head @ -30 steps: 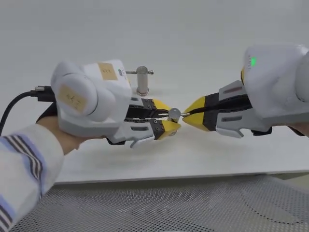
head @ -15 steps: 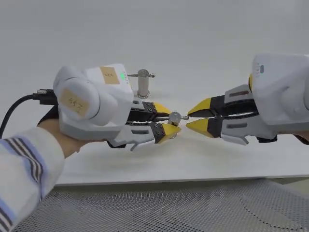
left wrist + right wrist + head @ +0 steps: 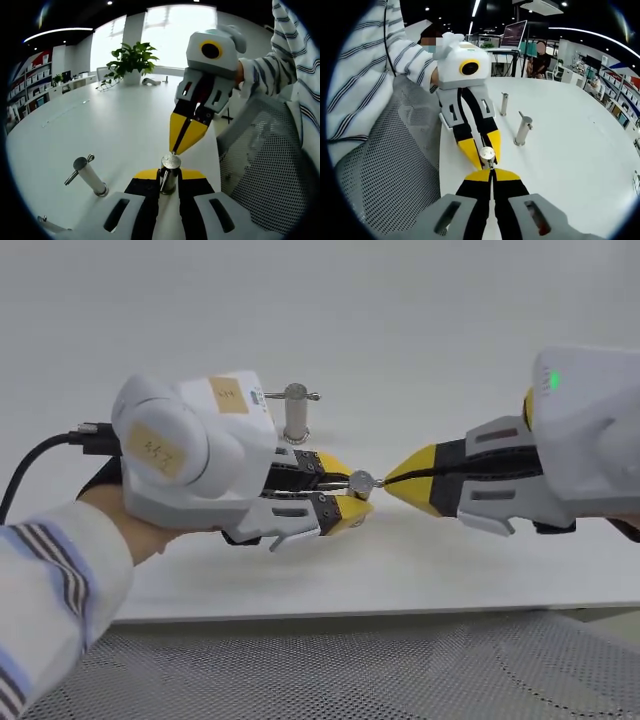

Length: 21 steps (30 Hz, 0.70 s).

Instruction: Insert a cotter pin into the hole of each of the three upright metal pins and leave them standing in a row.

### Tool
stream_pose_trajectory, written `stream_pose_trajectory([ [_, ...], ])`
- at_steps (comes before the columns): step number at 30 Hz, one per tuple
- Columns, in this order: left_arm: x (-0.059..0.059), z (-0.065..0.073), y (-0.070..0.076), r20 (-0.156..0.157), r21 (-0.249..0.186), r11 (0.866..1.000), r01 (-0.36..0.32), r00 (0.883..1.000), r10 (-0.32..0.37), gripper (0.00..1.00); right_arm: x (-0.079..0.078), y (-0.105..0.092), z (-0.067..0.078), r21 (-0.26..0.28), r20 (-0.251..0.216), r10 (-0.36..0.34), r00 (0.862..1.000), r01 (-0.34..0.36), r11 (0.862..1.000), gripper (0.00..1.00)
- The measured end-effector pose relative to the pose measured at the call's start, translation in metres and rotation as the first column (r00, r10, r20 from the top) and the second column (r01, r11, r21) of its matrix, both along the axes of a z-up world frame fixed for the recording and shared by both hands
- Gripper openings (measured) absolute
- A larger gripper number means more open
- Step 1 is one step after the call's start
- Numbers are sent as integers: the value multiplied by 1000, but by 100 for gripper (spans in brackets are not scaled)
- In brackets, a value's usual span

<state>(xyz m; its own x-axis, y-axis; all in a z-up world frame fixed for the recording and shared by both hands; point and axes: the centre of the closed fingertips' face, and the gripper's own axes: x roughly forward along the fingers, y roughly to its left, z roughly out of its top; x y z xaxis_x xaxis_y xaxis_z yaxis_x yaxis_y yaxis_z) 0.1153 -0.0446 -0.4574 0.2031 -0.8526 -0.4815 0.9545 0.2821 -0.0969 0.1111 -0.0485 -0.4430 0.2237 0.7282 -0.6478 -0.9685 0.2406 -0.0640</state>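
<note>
Head view, nearest first: grey mesh (image 3: 350, 670) along the bottom edge, then the white table (image 3: 480, 570). Above the table's near part, the left gripper (image 3: 350, 490) is clamped on a metal pin (image 3: 360, 481), held clear of the surface with its head toward the right gripper (image 3: 390, 483). The right jaws are pressed together to a point. A sliver of wire at the tips reads as the cotter pin (image 3: 378, 480), touching the head end; whether it has entered the hole cannot be told. The left gripper view confirms the metal pin (image 3: 170, 172) between the pads. Farther back a standing pin (image 3: 296, 412) carries its cotter through the top. The right gripper view shows it (image 3: 523, 129) and a farther standing pin (image 3: 504, 103). Judgement: insertion into the last pin is in hand. Next: align the wire with the cross-hole, push through, then stand the pin in the row.
</note>
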Motion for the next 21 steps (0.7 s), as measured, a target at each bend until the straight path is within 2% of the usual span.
stream_pose_trajectory([
  [4, 0, 0, 0, -4, -2, 1000, -2, 1000, 2, 10, 2, -1, -2, 2, -3, -4, 1000, 4, 1000, 0],
  [6, 1, 0, 1, -19, -5, 1000, -8, 1000, 8, 10, 2, 0, -2, 2, -4, -7, 1000, 7, 1000, 0],
  [9, 1, -1, 1, -13, -4, 1000, -3, 1000, 3, 11, 3, 0, -2, 3, -6, -11, 1000, 11, 1000, 0],
  [11, 1, -1, 1, -22, -6, 1000, -7, 1000, 7, 11, 3, 1, -1, 12, -9, -19, 1000, 19, 1000, 0],
  [13, 1, 1, 4, -28, -11, 1000, -10, 1000, 9, 12, 4, 0, 1, 20, -10, -28, 1000, 28, 999, 3],
  [15, 2, 3, 8, -25, -12, 1000, -11, 1000, 10, 16, 5, 0, 1, 25, -12, -38, 999, 39, 999, 5],
  [19, 0, 10, 19, -16, -17, 1000, -11, 1000, 11, 33, 6, 1, 1, 48, -35, -58, 998, 59, 997, 7],
  [21, -1, 12, 23, -37, -42, 999, -27, 999, 26, 41, 6, 4, 2, 67, -44, -65, 997, 68, 995, 11],
])
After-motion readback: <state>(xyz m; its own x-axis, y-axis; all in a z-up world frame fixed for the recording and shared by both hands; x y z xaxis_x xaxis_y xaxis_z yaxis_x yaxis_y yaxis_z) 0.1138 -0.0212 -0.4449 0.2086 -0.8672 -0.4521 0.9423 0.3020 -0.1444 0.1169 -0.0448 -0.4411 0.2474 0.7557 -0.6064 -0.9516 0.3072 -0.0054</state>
